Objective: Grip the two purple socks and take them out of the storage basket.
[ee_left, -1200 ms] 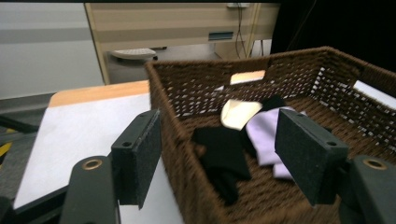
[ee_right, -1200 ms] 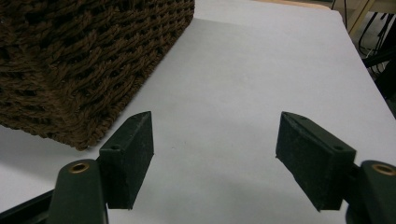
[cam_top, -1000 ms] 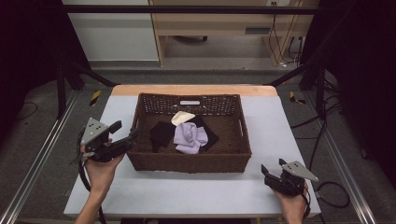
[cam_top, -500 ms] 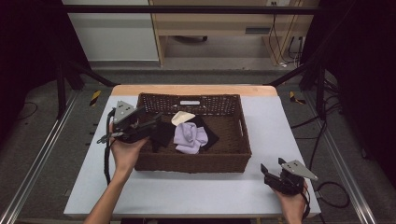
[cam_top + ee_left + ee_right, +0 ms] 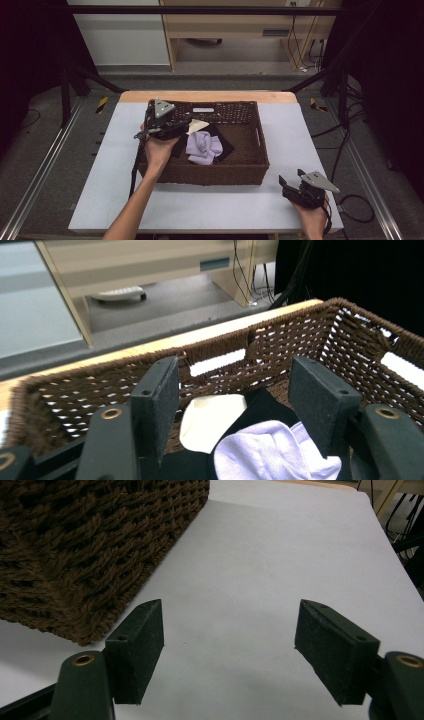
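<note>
text: I can read none | basket: a white tag at 12 o'clock on its far wall looks blank or too blurred for me to read | table: no marks | my tongs: no print that I can make out

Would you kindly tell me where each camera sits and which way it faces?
High view: above the person's side, looking forward and down on the white table; both forearms, left gripper and right gripper show.
Left gripper view: over the wicker basket, facing its far wall; open jaws frame a lilac cloth.
Right gripper view: low over the table, beside the basket's corner; open jaws.
All three views share the basket.
</note>
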### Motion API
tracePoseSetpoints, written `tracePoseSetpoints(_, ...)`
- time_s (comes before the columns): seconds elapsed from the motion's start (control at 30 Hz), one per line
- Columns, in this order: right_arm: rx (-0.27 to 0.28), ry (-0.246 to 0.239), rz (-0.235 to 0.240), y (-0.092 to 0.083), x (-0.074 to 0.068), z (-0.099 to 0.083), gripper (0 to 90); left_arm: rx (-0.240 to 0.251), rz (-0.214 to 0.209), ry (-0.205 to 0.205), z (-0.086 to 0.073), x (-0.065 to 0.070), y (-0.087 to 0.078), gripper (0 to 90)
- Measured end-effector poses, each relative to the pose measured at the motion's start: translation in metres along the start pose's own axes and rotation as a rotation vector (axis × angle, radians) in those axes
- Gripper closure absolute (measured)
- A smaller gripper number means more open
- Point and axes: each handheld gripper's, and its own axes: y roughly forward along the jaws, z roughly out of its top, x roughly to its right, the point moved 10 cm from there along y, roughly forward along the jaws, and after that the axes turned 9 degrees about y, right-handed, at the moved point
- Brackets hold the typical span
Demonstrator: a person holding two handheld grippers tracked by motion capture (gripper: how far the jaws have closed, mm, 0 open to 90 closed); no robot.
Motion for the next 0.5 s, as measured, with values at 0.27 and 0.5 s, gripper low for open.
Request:
tracePoseSetpoints(0.27,-0.006,-0.001,0.004,0.001,-0.001,-0.001,28.2,-0.053,-0.020,-0.002,-0.011,0.005,0.020,37.3)
tracePoseSetpoints(0.5,-0.009,-0.008,0.003,0.003,-0.002,-0.001,28.1,-0.122,-0.058,0.008,-0.022,0.021,0.037,38.4)
